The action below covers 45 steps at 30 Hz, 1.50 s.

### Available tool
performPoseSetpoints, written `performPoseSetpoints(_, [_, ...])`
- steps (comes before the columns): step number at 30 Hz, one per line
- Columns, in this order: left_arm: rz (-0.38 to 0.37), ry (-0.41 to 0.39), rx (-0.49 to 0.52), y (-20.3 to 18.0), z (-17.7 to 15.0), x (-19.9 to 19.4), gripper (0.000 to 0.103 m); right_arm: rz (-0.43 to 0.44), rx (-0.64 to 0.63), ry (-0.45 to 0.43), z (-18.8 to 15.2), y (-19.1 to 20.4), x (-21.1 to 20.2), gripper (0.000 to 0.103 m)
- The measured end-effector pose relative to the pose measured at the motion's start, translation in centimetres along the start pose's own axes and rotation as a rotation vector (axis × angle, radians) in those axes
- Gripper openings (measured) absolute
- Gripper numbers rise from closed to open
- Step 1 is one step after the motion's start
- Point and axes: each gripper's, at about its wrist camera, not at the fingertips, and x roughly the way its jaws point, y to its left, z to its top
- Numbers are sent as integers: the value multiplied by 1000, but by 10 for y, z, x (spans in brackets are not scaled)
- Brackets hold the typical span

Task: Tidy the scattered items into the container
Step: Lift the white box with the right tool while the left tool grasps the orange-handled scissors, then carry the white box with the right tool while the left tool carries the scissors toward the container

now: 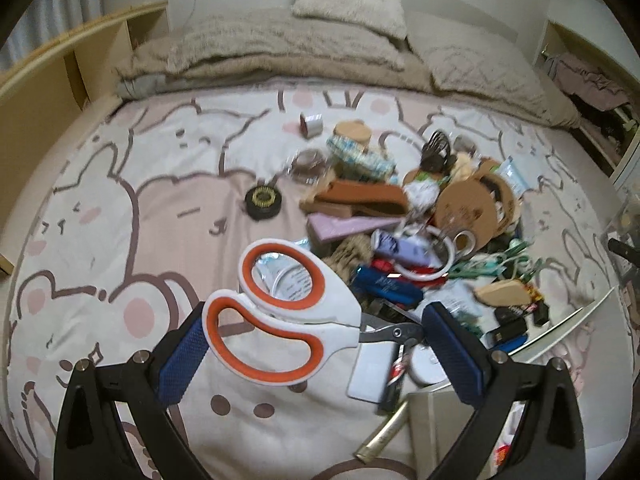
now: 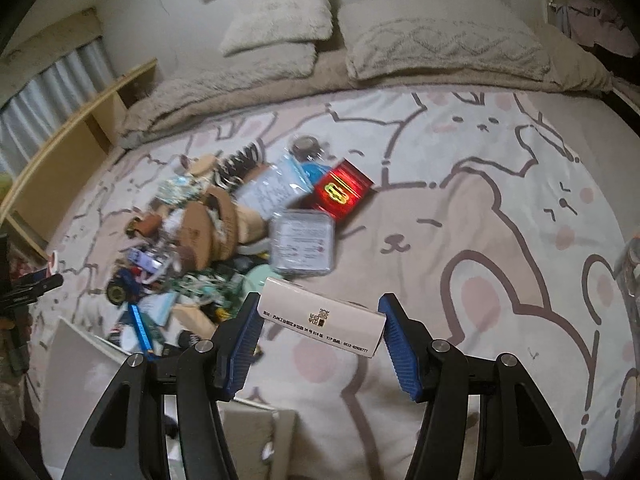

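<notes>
My left gripper (image 1: 316,336) holds white scissors with orange-lined handles (image 1: 280,312) crosswise between its blue pads, above the bed. My right gripper (image 2: 320,328) is shut on a long white box with printed text (image 2: 322,322), held crosswise above the bedsheet. A pile of scattered items lies on the bed in the left wrist view (image 1: 420,216) and in the right wrist view (image 2: 200,232): a round cardboard piece (image 1: 466,208), a brown case (image 1: 360,200), a red box (image 2: 342,190), a clear square case (image 2: 302,244). A white container's rim (image 1: 568,328) shows at right; it also shows in the right wrist view (image 2: 80,352).
The bed has a sheet with bunny cartoons (image 2: 480,216), with pillows and a beige blanket (image 1: 304,44) at its head. A wooden shelf (image 1: 52,80) stands left of the bed. A black round item (image 1: 264,202) lies apart from the pile.
</notes>
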Motion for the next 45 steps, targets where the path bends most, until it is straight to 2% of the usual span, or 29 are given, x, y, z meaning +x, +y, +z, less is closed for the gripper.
performPoseSetpoints(11, [-22, -96, 18, -30, 8, -47, 103, 82, -29, -69, -2, 33, -43, 60])
performPoseSetpoints(18, [-49, -148, 58, -57, 8, -73, 103, 135, -51, -81, -10, 56, -58, 60])
performPoseSetpoints(23, [-94, -161, 99, -81, 4, -86, 103, 181, -64, -73, -20, 77, -61, 60])
performPoseSetpoints(30, [-175, -119, 155, -111, -8, -88, 103, 270, -94, -9, -33, 110, -57, 60])
performPoseSetpoints(35, [-203, -81, 168, -122, -16, -86, 103, 270, -99, 49, -44, 124, -46, 60])
performPoseSetpoints(41, [-241, 13, 173, -134, -33, -78, 103, 268, -87, 144, -57, 131, -23, 60])
performPoseSetpoints(45, [-261, 40, 206, -145, -40, -77, 103, 278, -98, 160, -61, 137, -15, 60])
